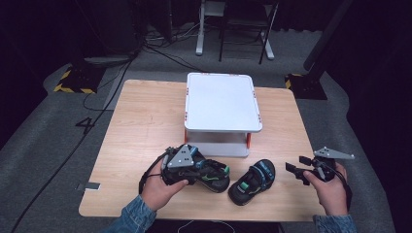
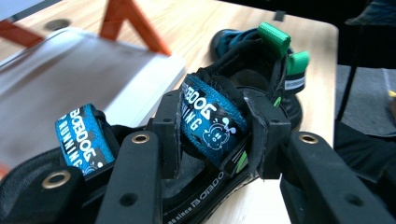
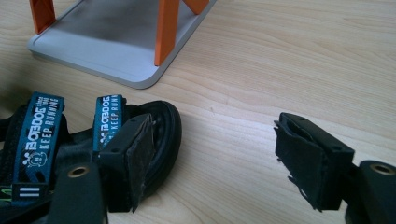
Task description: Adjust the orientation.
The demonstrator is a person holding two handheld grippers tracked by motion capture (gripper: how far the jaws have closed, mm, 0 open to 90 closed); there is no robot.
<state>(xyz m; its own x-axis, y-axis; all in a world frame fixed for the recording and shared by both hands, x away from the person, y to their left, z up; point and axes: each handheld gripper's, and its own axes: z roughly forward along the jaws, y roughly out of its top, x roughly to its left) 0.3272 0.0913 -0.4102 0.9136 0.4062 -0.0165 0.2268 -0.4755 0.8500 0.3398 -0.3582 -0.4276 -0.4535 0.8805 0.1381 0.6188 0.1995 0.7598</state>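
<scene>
Black sandal point(image 2: 224, 154) with blue printed straps and green heel tabs, lower centre of left gripper view, by white shelf stand point(image 1: 222, 104). Left gripper point(image 2: 215, 135) jaws pinching blue strap, pads pressed on both sides. In high view left hand point(image 1: 158, 189) low left of centre, gripper over sandal. Second sandal point(image 1: 252, 182) lies just right of it. Right gripper point(image 3: 215, 161) jaws spread wide over bare wooden table point(image 3: 289, 70), one pad beside second sandal's sole. First sandal's toe cut off at frame bottom.
</scene>
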